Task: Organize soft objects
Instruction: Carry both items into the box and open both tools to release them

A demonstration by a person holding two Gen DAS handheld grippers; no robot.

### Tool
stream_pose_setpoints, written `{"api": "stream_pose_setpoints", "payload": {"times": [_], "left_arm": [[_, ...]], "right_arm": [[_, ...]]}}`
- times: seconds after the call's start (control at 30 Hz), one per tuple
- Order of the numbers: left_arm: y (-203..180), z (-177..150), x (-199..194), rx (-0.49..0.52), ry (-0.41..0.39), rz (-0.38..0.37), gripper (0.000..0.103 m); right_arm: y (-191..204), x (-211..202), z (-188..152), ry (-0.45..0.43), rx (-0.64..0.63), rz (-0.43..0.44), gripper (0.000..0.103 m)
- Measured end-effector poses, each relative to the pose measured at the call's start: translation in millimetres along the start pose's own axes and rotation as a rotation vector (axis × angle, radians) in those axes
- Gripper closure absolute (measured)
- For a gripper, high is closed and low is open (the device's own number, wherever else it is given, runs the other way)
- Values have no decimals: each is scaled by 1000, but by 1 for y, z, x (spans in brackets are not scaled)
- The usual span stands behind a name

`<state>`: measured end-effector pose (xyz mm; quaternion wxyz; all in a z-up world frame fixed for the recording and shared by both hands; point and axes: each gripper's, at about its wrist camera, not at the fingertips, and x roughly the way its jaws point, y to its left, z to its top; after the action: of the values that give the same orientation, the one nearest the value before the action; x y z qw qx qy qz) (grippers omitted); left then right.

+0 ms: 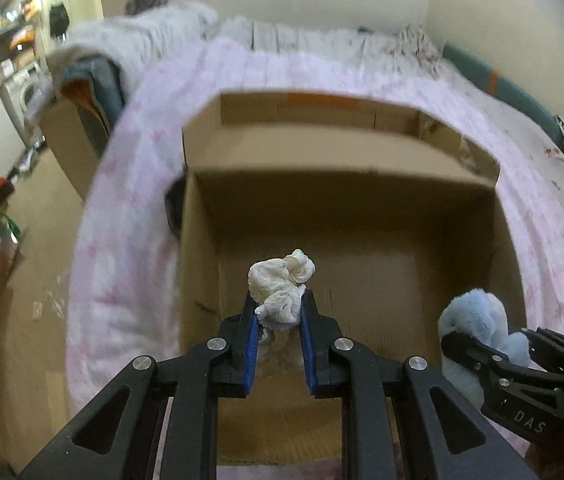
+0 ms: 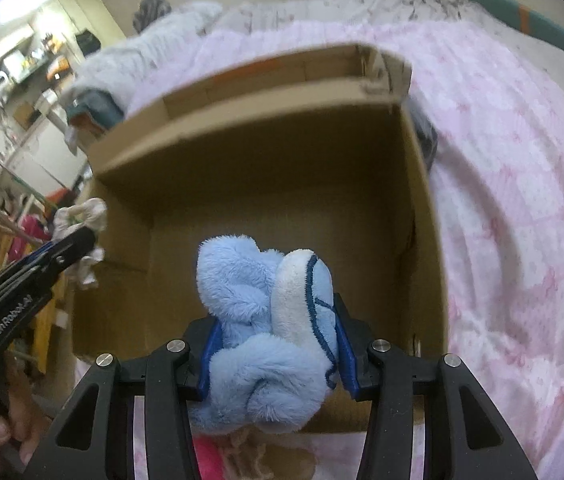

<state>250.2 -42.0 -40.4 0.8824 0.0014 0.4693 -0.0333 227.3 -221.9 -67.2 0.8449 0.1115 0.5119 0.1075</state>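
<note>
Pink patterned bedding (image 1: 129, 240) covers the bed, and on it sits an open cardboard box (image 1: 346, 200) with its flaps (image 2: 241, 108) folded outward; the floor of the box that shows is bare brown card. Over the opening, the left gripper (image 1: 279, 304) is clenched on a crumpled white cloth (image 1: 282, 284), its blue pads (image 1: 252, 344) pressing both sides. Beside it the right gripper (image 2: 277, 320) grasps a fluffy light-blue plush toy (image 2: 261, 320) (white patch, dark blue stitching), held above the box's near edge.
</note>
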Motion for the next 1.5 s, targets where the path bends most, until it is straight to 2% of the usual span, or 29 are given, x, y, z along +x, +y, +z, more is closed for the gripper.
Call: {"api": "stream_pose_setpoints", "payload": {"times": [0.2,0.33,0.53,0.67,0.77,0.8,0.87,0.9,0.93,1.07,1.17,1.23,1.37,1.5], "left_arm": [[-6,-10,8,21,34,-6,85],[-7,-13,11,32,39,17,85],[-3,-14,12,31,43,23,85],[-2,-15,11,28,45,20,85],[-2,-16,10,30,51,26,77],[-2,-17,10,29,55,21,71],[-3,-16,8,23,61,-8,54],[-4,-16,6,24,56,-21,42],[-5,-17,3,26,45,-26,37],[-9,-15,-5,42,10,22,36],[-6,-14,-9,28,-7,33,36],[-3,-13,-13,12,-21,31,36],[1,-11,-17,2,-38,37,36],[4,-11,-17,-4,-23,26,36]], "right_arm": [[9,12,-9,54,-27,-29,53],[12,21,-11,83,-24,-45,53],[14,16,-9,43,-14,-78,53],[12,15,-10,49,0,-78,53],[11,16,-10,55,-3,-87,53],[12,17,-10,56,-4,-91,52],[13,18,-6,51,5,-98,49],[13,16,-5,38,12,-98,45],[12,13,-4,26,15,-102,41],[6,9,-1,6,60,-88,32],[-4,0,1,-27,120,-26,21],[-6,-9,1,-64,135,-9,0],[-3,-24,3,-122,126,-10,0],[4,-31,6,-158,105,-3,0]]}}
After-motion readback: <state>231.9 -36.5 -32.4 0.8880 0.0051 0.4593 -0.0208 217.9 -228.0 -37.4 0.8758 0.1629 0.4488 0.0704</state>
